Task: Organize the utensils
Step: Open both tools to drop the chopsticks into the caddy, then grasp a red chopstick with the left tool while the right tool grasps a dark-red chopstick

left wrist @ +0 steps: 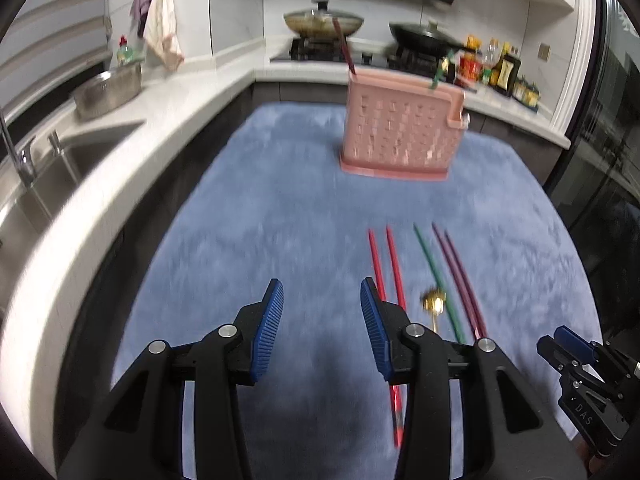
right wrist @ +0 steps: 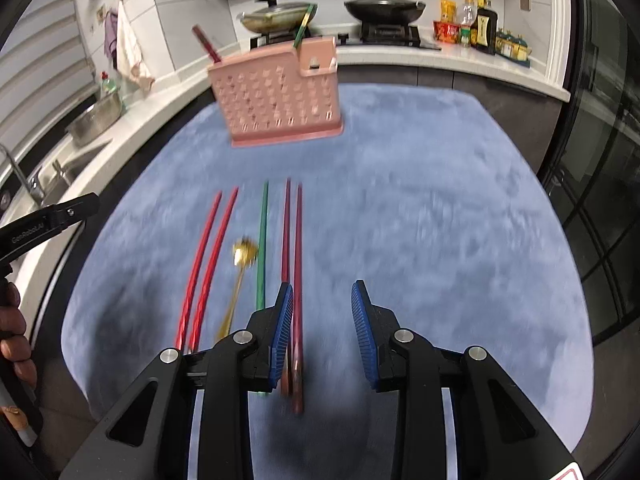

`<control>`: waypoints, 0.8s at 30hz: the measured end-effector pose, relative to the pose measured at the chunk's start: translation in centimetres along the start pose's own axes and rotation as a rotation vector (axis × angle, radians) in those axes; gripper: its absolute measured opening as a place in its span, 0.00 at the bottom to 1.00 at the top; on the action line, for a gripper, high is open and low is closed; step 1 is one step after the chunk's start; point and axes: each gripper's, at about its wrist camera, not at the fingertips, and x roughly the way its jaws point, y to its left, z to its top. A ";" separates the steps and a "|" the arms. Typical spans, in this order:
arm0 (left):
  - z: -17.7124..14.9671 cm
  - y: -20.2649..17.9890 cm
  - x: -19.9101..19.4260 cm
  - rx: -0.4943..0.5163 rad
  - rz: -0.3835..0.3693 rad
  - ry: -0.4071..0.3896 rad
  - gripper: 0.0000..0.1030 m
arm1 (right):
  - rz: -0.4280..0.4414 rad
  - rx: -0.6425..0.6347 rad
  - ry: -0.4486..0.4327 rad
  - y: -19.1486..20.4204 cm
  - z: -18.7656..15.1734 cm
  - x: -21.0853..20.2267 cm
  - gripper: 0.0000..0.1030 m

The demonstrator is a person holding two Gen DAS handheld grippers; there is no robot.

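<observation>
Slim chopsticks line fuzzy blue mat; both ribbed-padded hand-held grippers gape, empty.

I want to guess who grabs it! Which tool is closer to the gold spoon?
Left, probably. The gold spoon lies just right of the open left tool. From the open right tool, it sits further left, past the green chopstick.
</observation>
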 end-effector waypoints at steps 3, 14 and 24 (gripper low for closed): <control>-1.9 -0.3 0.3 0.014 0.002 0.036 0.37 | -0.007 -0.011 0.023 0.4 -2.0 0.1 0.29; -6.9 -1.2 0.8 0.051 -0.023 0.133 0.47 | 0.000 -0.021 0.080 0.6 -5.0 1.2 0.29; -7.5 -1.6 1.2 0.050 -0.046 0.154 0.47 | 0.006 -0.011 0.116 0.6 -5.8 1.9 0.27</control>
